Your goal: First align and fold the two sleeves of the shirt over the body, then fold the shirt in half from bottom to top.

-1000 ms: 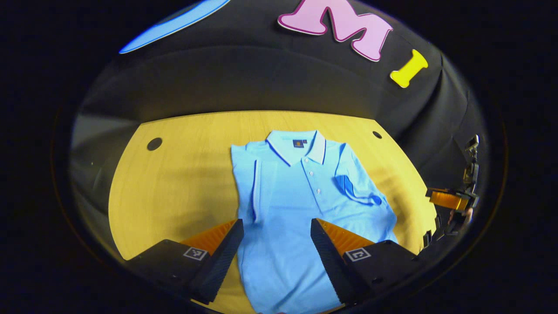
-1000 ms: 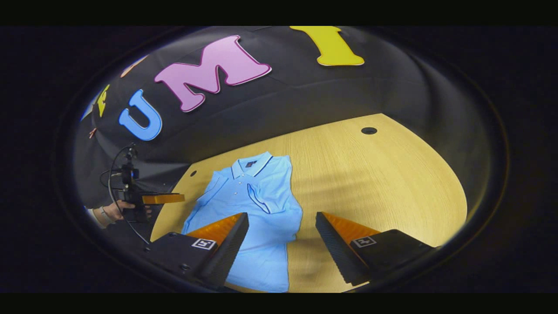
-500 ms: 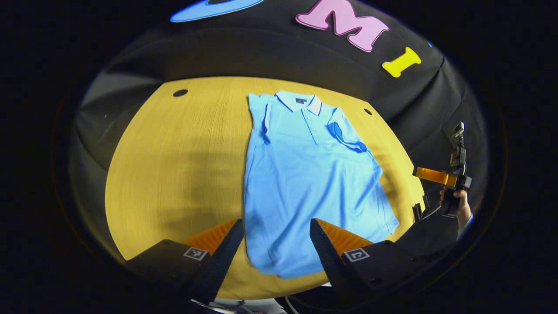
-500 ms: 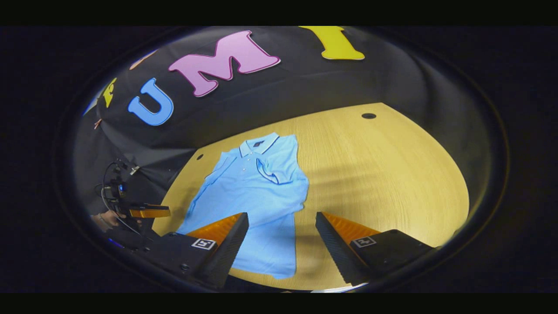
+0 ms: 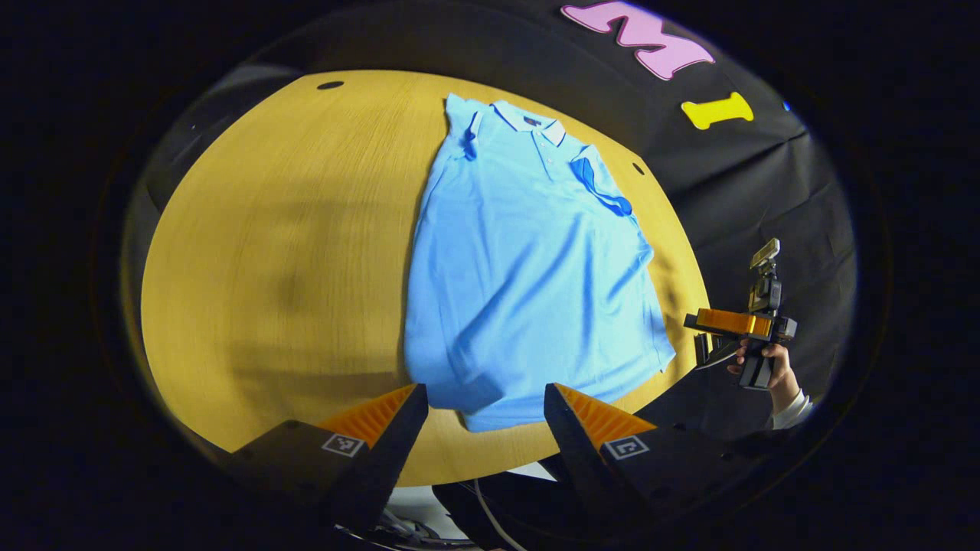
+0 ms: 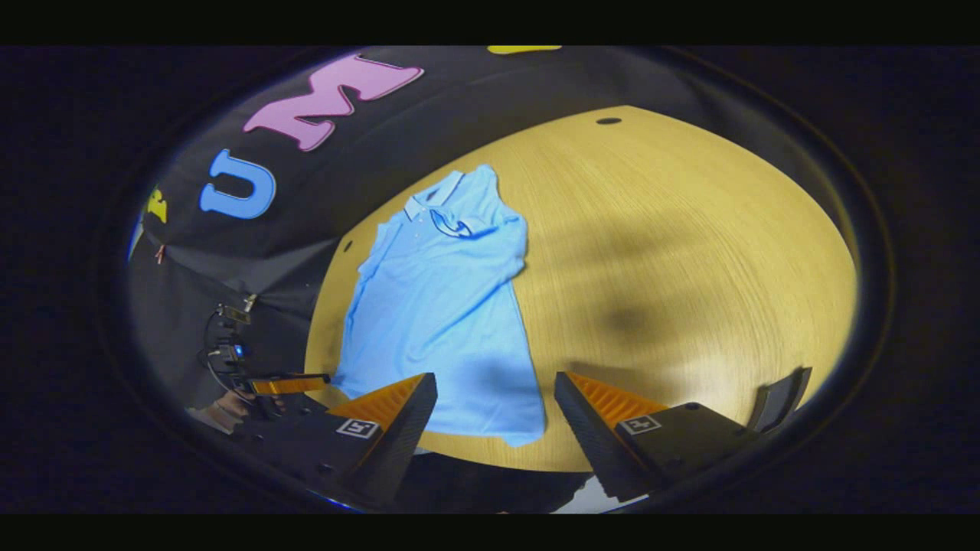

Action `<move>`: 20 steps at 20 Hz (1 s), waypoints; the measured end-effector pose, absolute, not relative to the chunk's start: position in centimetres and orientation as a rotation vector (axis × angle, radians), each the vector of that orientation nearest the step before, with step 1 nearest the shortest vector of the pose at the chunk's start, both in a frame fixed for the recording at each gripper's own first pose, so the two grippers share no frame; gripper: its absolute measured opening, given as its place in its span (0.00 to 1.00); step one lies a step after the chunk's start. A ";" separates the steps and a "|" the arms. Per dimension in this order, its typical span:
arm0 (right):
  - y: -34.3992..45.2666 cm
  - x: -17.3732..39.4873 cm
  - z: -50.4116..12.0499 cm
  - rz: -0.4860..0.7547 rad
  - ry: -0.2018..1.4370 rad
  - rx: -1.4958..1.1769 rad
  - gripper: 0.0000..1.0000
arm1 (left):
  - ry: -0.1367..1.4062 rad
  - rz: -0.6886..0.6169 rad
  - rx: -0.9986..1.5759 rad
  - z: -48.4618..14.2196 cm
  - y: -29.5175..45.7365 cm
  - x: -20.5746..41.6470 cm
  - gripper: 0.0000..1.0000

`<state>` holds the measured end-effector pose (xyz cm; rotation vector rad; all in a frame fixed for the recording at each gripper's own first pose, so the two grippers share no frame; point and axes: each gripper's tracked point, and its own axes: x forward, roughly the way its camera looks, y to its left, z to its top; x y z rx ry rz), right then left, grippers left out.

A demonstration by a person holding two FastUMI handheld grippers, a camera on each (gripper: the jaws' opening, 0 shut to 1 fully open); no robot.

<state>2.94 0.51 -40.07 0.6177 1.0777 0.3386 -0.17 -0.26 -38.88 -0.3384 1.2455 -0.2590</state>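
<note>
With both sleeves folded over the shirt [image 5: 528, 268] lying flat on the worktop [image 5: 291, 252], each claw, left [image 5: 486, 417] and right [image 6: 494, 409], gapes empty near the hem and should pinch one hem corner evenly.

Shirt [image 5: 528, 268]: soft matt knit cloth, lightly creased, with ribbed collar [image 5: 528, 122]; table [image 5: 276, 252]: smooth wood-grain top, faint satin sheen; booth wall [image 5: 766, 199]: matt draped cloth; gripper fingers [image 5: 570, 428]: ridged, matt inner faces.
</note>
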 end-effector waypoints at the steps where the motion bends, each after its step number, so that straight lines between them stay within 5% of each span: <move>1: 0.4 2.0 -40.6 0.338 1.115 0.627 0.97 | 1.260 -0.269 -0.347 -39.2 -0.4 -0.7 0.98; 3: 0.7 0.5 -41.9 0.326 1.192 0.656 0.89 | 1.285 -0.279 -0.355 -39.9 -0.1 -1.4 0.98; 4: 1.0 0.2 -41.8 0.335 1.203 0.712 0.97 | 1.296 -0.282 -0.370 -40.1 -0.2 -1.7 0.98; 10: 3.7 -0.7 -41.4 0.300 1.312 1.035 0.95 | 1.326 -0.293 -0.509 -40.5 -1.6 -1.5 0.96; 12: 4.3 0.1 -41.4 0.285 1.304 1.061 0.87 | 1.325 -0.287 -0.532 -40.4 -1.7 -1.1 0.95; 14: 5.0 0.6 -41.4 0.265 1.314 1.078 0.92 | 1.327 -0.278 -0.549 -40.5 -1.9 -0.7 0.95; 17: 5.8 1.8 -41.6 0.240 1.302 1.089 0.77 | 1.321 -0.256 -0.574 -40.4 -2.0 0.1 0.95; 20: 6.7 1.8 -42.2 0.241 1.292 1.035 0.75 | 1.303 -0.229 -0.587 -40.5 -2.3 1.2 0.94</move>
